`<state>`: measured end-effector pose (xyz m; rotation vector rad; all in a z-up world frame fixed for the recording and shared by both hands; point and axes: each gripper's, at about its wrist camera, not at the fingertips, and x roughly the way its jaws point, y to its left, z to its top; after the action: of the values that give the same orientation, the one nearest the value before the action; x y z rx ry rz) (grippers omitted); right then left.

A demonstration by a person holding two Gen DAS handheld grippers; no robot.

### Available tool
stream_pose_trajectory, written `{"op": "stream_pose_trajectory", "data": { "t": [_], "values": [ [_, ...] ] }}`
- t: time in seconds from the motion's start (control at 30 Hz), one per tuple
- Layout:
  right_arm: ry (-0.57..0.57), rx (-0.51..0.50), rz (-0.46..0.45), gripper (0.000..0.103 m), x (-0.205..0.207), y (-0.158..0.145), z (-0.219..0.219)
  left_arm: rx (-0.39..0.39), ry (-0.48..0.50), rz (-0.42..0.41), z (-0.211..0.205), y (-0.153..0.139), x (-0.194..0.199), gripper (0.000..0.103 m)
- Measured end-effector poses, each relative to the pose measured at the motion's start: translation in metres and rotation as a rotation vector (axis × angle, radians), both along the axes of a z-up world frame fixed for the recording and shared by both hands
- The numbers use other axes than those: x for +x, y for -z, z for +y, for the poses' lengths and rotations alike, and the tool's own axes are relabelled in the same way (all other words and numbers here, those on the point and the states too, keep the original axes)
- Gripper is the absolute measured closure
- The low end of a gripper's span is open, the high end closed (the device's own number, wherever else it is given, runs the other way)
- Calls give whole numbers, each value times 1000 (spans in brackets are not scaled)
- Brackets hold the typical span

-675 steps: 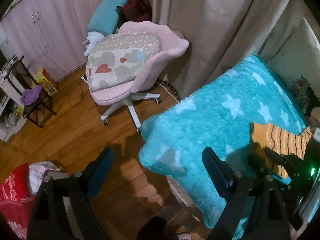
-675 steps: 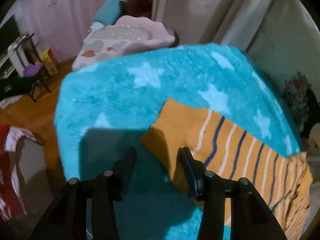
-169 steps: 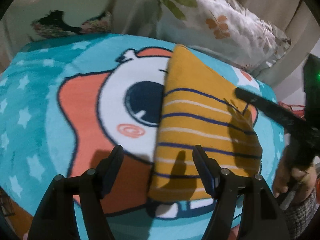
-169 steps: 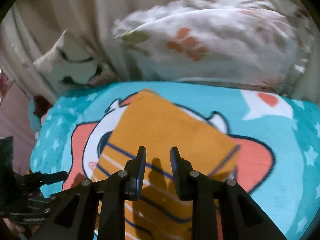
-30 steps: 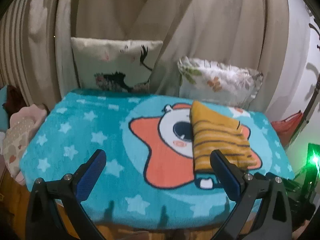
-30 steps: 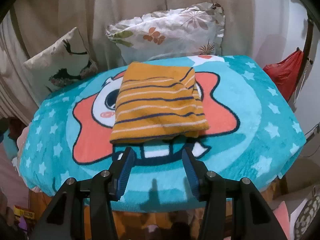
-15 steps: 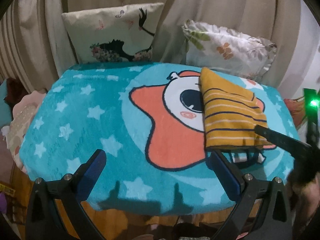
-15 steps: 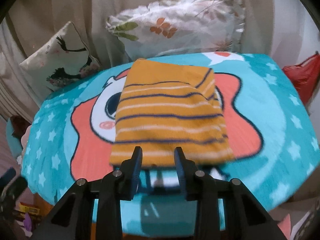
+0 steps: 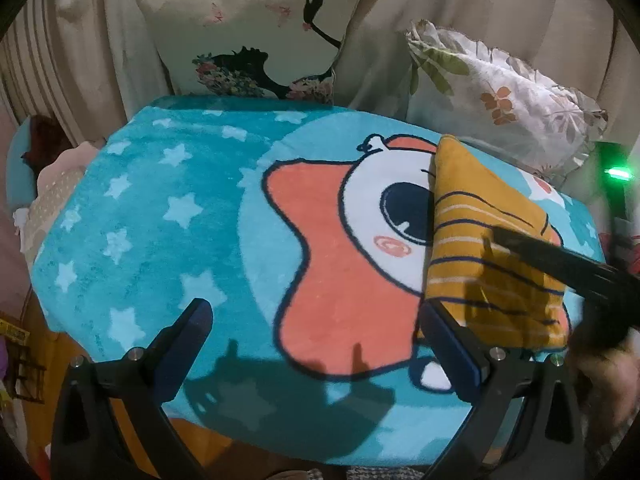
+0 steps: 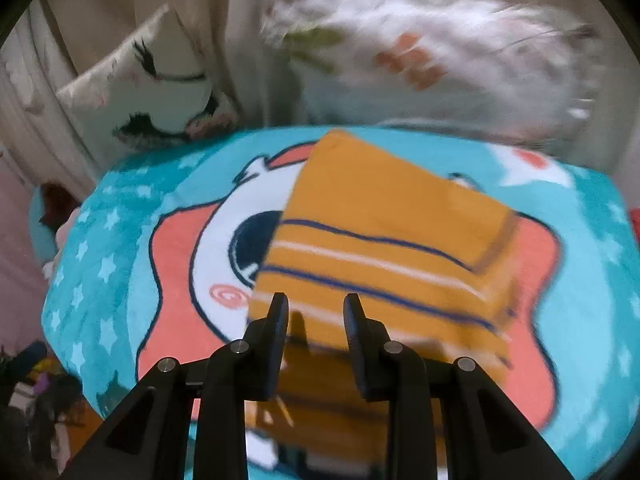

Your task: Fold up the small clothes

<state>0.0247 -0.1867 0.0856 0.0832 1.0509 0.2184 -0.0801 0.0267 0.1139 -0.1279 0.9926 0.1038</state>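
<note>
1. Far left, left wrist view: pink chair (image 9: 60, 176) edge beside the bed, wood floor below.
2. Teal star blanket (image 9: 160, 220) covers the surface, with an orange star cartoon print in the middle.
3. Left gripper (image 9: 316, 316): fingers wide apart, holding nothing, hovering over the blanket's near edge.
4. Bird-print pillow (image 9: 256, 36) upright at back left against the curtain (image 9: 80, 40).
5. Folded orange striped garment (image 9: 492, 248) lies flat on the blanket, right of centre, partly over the cartoon's eye.
6. Leaf-print pillow (image 9: 504, 108) behind the garment, at back right.
7. Right gripper (image 10: 316, 308): fingers a narrow gap apart, tips over the garment's near-left edge; can't tell if touching, view blurred. In the left wrist view its dark finger crosses above the garment from the right.
</note>
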Motion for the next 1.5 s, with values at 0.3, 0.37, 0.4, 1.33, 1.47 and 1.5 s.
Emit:
{"op": "stream_pose_trajectory", "data": {
  "t": [0.3, 0.37, 0.4, 1.33, 1.47, 1.5],
  "values": [
    [-117, -5, 18, 74, 53, 0, 14, 8, -56, 41, -19, 7, 19, 0],
    [-145, -39, 75, 71, 69, 20, 22, 10, -71, 49, -24, 8, 23, 0],
    [-166, -52, 141, 70, 80, 38, 25, 8, -74, 52, -27, 8, 25, 0],
    [129, 48, 32, 47, 27, 12, -155, 26, 144, 92, -140, 23, 60, 0],
    [96, 148, -21, 63, 12, -2, -152, 10, 162, 86, -147, 42, 73, 0],
    [62, 170, -14, 63, 11, 0, -145, 19, 156, 113, -147, 54, 79, 0]
  ]
}}
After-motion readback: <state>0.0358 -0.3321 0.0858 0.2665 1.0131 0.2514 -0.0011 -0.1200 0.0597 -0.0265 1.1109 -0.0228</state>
